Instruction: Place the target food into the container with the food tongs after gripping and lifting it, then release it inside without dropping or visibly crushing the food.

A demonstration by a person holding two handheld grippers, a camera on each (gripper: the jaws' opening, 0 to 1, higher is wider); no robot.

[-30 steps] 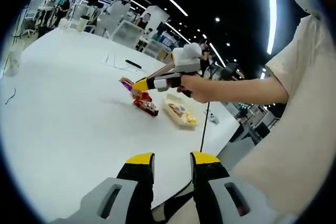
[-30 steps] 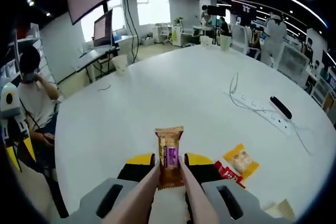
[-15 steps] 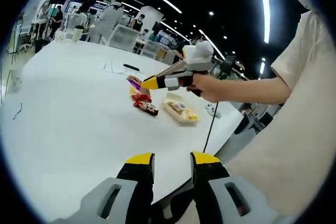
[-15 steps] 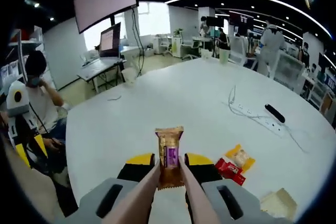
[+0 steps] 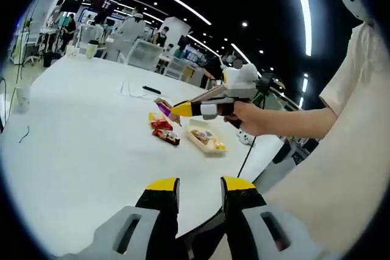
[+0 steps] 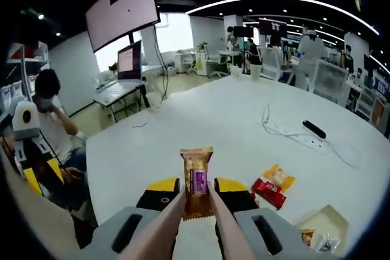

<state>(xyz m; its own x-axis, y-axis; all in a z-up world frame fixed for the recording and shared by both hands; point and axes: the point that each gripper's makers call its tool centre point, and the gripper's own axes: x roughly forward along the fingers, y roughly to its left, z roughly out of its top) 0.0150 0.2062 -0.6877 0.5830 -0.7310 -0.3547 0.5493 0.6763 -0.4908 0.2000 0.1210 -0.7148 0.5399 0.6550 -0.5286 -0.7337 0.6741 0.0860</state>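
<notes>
Raised higher, the right claw (image 6: 195, 194), tongs clamping the brown-and-purple snack bar (image 6: 196, 181), should descend gently over the shallow beige container (image 6: 326, 226); left claw (image 5: 200, 188) idles open.

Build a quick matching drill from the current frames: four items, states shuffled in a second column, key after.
Things:
1. snack bar
2. red packet
3. container
4. left gripper

States:
A. lying flat on the white table
B. open, holding nothing
C. pinched in the tongs, off the table
D. on the table with wrapped snacks inside

Pairs: 1-C, 2-A, 3-D, 4-B
</notes>
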